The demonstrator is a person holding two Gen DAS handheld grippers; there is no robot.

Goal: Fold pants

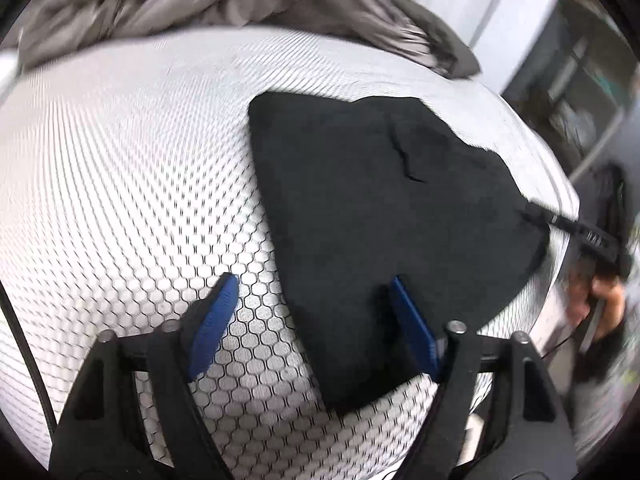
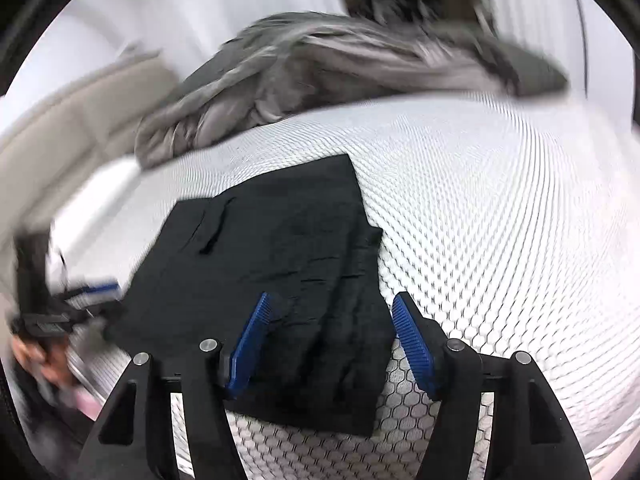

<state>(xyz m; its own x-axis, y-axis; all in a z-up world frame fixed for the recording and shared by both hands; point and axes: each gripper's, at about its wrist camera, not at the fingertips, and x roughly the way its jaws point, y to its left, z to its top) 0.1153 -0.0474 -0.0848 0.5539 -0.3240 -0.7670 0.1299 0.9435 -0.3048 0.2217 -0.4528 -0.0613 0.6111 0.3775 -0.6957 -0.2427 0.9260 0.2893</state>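
Tongs, left: the left tongs (image 1: 312, 280) are seen released, blue pads spread with nothing clamped; one pad hangs over bare mesh, the other over the near edge of the black pants (image 1: 380, 200).
Tongs, right: the right tongs (image 2: 332, 304) are likewise released, nothing gripped; the wrinkled near end of the black pants (image 2: 280, 264) lies under the gap, with no pad seen pressing on it.
Pants, place: a compact, already doubled dark bundle is laid flat on the mattress (image 1: 120, 160), directly ahead of and below both tongs.
Pants, long axis: in the right wrist view the bundle is seen to run away from the tongs toward the far side, stacked layers showing along its right edge.
Nearer hand: the right is judged the nearer, its pads straddling the cloth end; the left is set at the bundle's side edge.
Coming move: probably a last fold or a smoothing of the near end, for which the layered edge would need to be caught whole.
Surface: a white honeycomb-patterned mattress (image 2: 500, 220), soft and grippy by the look of it.
Room: a crumpled grey blanket (image 2: 320, 68) is heaped at the far end, apart from the pants; blurred pale walls and furniture lie beyond.
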